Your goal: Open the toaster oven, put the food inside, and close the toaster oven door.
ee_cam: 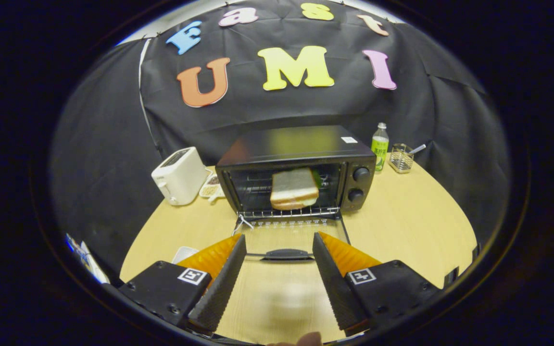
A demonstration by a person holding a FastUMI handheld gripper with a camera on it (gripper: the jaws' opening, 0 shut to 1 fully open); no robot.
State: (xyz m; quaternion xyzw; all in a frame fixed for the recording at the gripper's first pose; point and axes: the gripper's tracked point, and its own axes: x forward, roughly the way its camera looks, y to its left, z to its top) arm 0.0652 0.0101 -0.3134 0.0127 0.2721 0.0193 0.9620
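Two jaws gape empty; door handle shows between them, sandwich inside toaster oven, filling unclear.

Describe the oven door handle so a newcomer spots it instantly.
Start at the black toaster oven on the round wooden table. Its glass door lies folded down toward the open gripper. The handle is the dark bar between the fingertips.

Staged recording booth: black cloth wall behind a bench with toaster oven, toaster, bottle; claw spread, empty.
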